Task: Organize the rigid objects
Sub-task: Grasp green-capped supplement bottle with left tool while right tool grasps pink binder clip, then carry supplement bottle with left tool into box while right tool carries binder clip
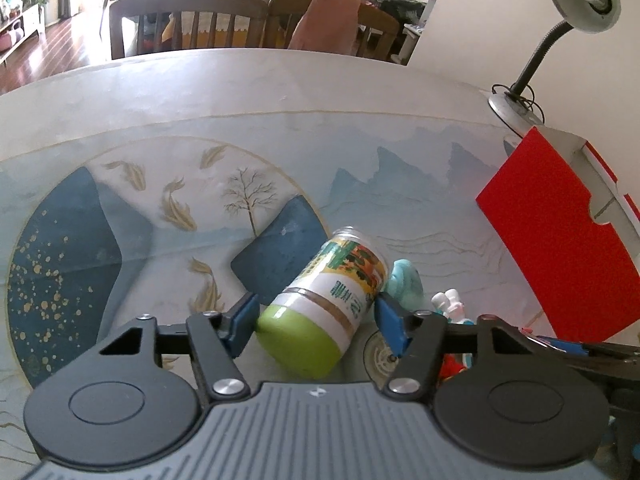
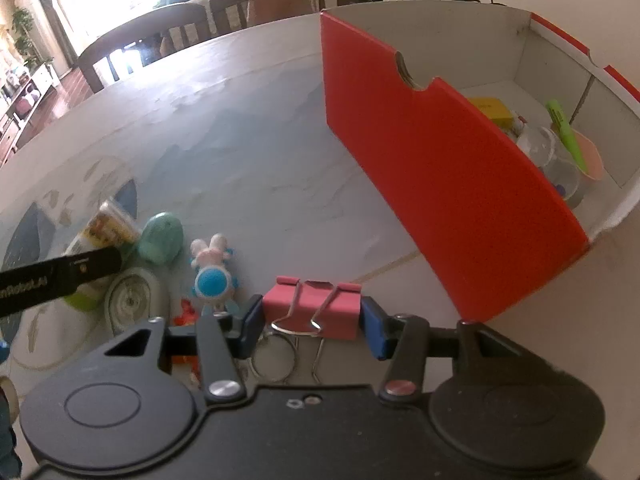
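While left gripper [image 1: 316,322] apparently clamps bottle [image 1: 326,304], right gripper [image 2: 312,322] clamps clip [image 2: 314,306].

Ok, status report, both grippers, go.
Left gripper on bottle. Right gripper on pink clip. Red box ahead, path clear.

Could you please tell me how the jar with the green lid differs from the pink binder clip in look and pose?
The jar is a cylinder with a green lid and printed label; the binder clip is a pink wedge with wire handles. The jar lies on its side, while the clip rests with its handles pointing toward the camera. The jar sits between the left gripper's pads, the clip between the right gripper's. Both are on the table, outside the red box.
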